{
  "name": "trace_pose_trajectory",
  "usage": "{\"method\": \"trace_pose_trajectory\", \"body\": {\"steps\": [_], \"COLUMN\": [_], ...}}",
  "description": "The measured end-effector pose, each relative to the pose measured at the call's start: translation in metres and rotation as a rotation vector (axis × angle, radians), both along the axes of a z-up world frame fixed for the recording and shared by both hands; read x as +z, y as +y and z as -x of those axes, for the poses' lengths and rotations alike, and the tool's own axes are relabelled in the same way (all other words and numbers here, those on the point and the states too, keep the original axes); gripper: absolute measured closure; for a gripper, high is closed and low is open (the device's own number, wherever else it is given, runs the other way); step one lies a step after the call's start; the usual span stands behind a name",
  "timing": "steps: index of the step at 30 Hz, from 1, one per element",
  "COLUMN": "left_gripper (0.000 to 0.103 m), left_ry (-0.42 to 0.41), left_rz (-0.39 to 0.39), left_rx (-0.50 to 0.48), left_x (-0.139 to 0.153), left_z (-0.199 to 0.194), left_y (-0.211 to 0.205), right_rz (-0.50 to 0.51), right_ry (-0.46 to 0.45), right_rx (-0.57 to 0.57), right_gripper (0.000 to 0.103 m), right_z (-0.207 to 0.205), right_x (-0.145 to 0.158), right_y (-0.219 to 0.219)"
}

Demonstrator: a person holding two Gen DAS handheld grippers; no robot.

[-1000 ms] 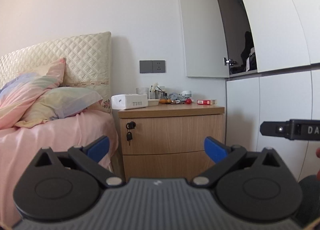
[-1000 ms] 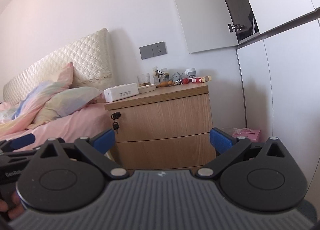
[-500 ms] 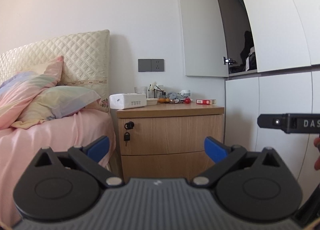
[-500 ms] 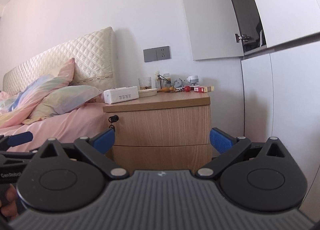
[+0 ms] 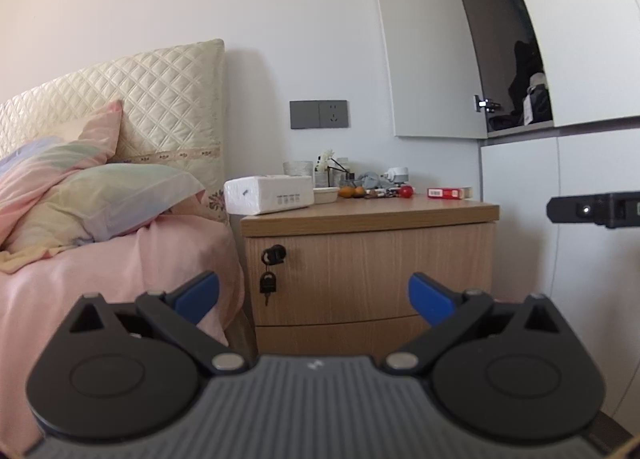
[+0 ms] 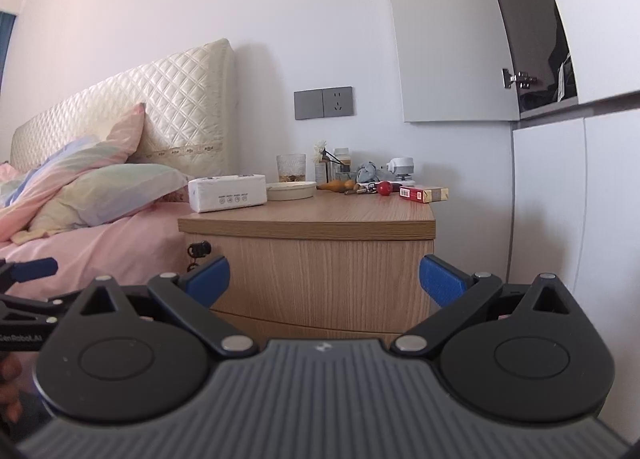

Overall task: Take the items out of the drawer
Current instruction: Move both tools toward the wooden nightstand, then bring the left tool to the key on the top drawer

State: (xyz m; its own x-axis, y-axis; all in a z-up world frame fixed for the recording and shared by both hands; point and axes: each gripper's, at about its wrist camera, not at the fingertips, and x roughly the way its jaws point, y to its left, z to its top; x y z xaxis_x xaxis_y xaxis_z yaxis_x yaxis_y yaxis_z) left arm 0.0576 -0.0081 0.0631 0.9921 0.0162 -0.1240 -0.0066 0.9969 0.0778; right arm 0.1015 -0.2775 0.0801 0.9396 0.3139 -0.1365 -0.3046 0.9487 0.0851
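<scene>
Both tongs stood wide and held nothing: left tongs (image 5: 313, 296), right tongs (image 6: 325, 281). Both pointed at the nightstand (image 5: 370, 271) beside the bed (image 5: 120, 267), short of touching it. Top drawer (image 6: 320, 279) was shut, lower drawer (image 5: 340, 333) shut too, so the items were out of sight inside. No handle or pull showed on either front. A lock (image 5: 273, 254) sat at the top drawer's left corner with a key (image 5: 267, 284) hanging from it.

Risks, as I judged them:
- Drawer may be locked; pulling then would drag or tip the nightstand.
- With no handle, the tongs would have to catch an edge or the gap between fronts, and could slip off the smooth wood.
- A jerk could shake the clutter on the tabletop (image 6: 320, 215): glass (image 6: 291, 168), dish (image 6: 291, 190), red ball (image 6: 385, 188) near the middle could roll off.
- Tongs could knock the key out or bend it.

Writing: "GenRobot.AI" partly readable on the left tongs' body at the edge of the right view. Tissue pack (image 5: 269, 194) had small icons and print too small to read. Red box (image 6: 423, 193) showed a barcode, text unreadable. Wall socket (image 5: 319, 114) had no writing.
</scene>
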Motion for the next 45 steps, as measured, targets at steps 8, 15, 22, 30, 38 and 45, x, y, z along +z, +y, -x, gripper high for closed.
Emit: {"method": "trace_pose_trajectory", "body": {"steps": [8,15,22,30,38,45], "left_gripper": [0.001,0.001,0.001,0.002,0.004,0.005], "left_ry": [0.022,0.074,0.127,0.164,0.125,0.138], "left_rz": [0.037,0.003,0.059,0.167,0.271,0.217], "left_rx": [-0.026,-0.057,-0.083,-0.06,-0.149,-0.169], "left_x": [-0.026,-0.049,-0.066,-0.081,-0.086,-0.089], "left_z": [-0.074,-0.145,-0.206,-0.248,-0.261,-0.272], "left_y": [0.019,0.036,0.062,0.1,0.123,0.119], "right_rz": [0.051,0.034,-0.011,-0.039,-0.059,-0.075], "right_ry": [0.011,0.08,0.083,0.09,0.063,0.059], "right_rx": [0.062,0.063,0.092,0.111,0.157,0.138], "right_gripper": [0.0,0.0,0.0,0.0,0.0,0.002], "right_z": [-0.059,-0.106,-0.166,-0.201,-0.216,-0.222], "right_x": [-0.021,-0.051,-0.077,-0.089,-0.092,-0.095], "right_y": [-0.006,-0.032,-0.051,-0.055,-0.059,-0.059]}}
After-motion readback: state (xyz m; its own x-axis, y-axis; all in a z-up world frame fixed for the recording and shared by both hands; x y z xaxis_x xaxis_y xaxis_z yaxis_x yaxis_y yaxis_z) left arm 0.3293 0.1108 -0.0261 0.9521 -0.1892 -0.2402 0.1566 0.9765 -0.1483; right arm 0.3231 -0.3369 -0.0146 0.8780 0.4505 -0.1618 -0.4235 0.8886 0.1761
